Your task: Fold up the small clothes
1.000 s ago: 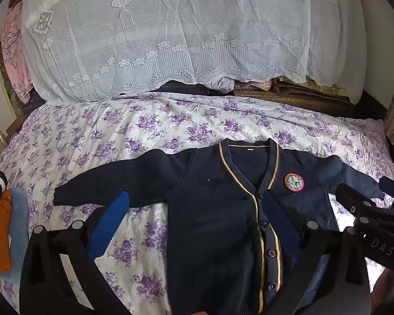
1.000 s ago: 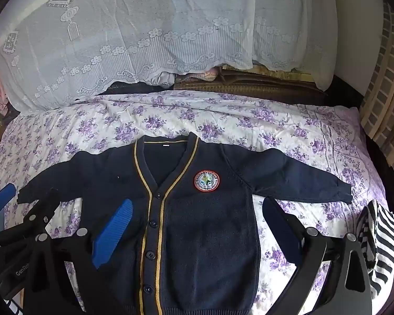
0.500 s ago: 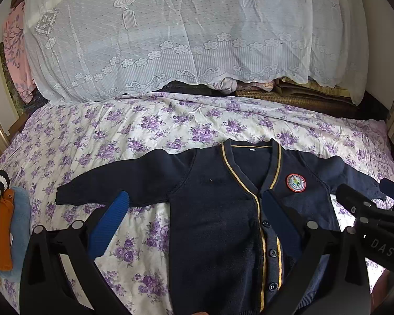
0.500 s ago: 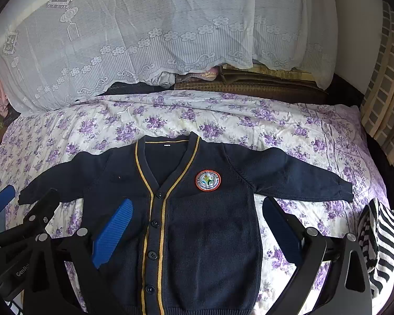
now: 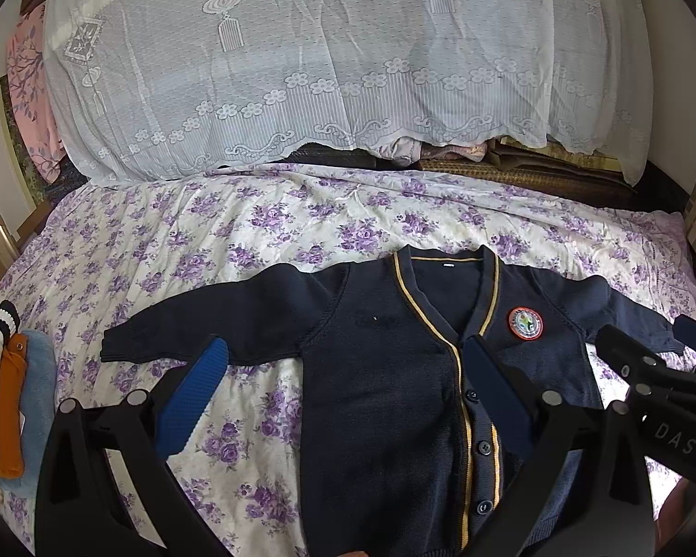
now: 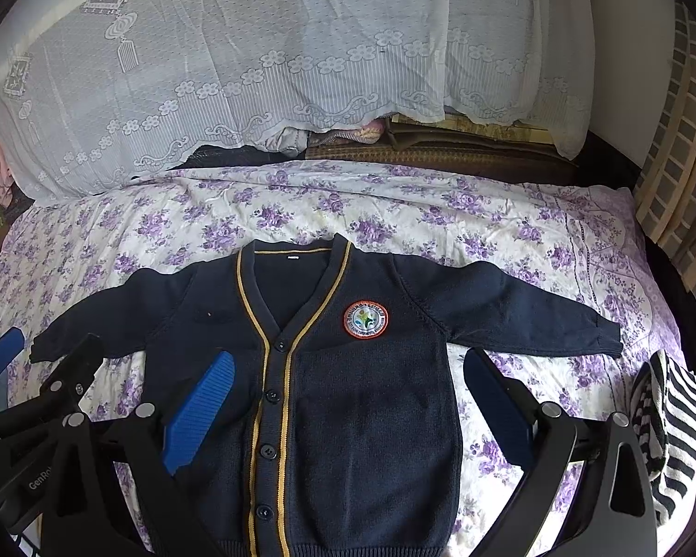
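Both cameras had drawn back slightly over the last second, so the cardigan sat a little lower and smaller in each view; it had not itself shifted on the bed.

Left wrist view: the left hand-held gripper (image 5: pixel 343 380) stood with its fingers spread wide, holding nothing, above the cardigan's left half. The navy cardigan (image 5: pixel 385 399) lay flat and buttoned on the floral bedsheet (image 5: pixel 171 250), front up, both sleeves stretched out sideways. A round badge (image 5: pixel 525 323) showed on the chest. A small stack of folded clothes (image 5: pixel 9 399) (white, orange, pale blue) lay at the left edge, well apart from the cardigan. The right hand-held gripper (image 5: pixel 645 352) entered at the right edge, near the sleeve cuff.

Right wrist view: the right hand-held gripper (image 6: pixel 348 385) was likewise spread wide and empty, poised over the cardigan's body. A striped garment (image 6: pixel 668 422) lay at the right, just beside the sleeve cuff. A lace cover (image 6: pixel 255 55) draped the pile behind the bed.
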{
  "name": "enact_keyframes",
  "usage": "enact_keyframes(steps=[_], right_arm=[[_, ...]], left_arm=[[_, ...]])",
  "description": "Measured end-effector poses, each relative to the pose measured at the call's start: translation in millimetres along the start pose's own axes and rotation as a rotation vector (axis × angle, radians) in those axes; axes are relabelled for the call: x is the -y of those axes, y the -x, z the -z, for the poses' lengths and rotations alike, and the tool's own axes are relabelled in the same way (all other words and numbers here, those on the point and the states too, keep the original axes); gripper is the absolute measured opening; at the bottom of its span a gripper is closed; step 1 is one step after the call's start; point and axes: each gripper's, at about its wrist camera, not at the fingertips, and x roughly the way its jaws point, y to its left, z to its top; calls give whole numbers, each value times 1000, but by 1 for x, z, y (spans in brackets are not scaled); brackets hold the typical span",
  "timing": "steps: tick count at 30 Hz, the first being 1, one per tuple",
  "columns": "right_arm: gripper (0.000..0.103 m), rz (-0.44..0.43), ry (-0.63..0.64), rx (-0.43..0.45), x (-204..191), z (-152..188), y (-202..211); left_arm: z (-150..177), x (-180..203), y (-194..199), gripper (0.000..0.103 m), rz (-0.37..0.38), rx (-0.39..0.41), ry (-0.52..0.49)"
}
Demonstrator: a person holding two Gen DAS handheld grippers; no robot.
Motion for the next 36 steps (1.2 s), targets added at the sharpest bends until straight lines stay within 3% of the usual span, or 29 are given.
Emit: enact_keyframes(steps=[36], right_arm=[[100, -8, 1, 2, -3, 1, 0]], left_arm=[[0, 0, 0, 98, -2, -1, -4]])
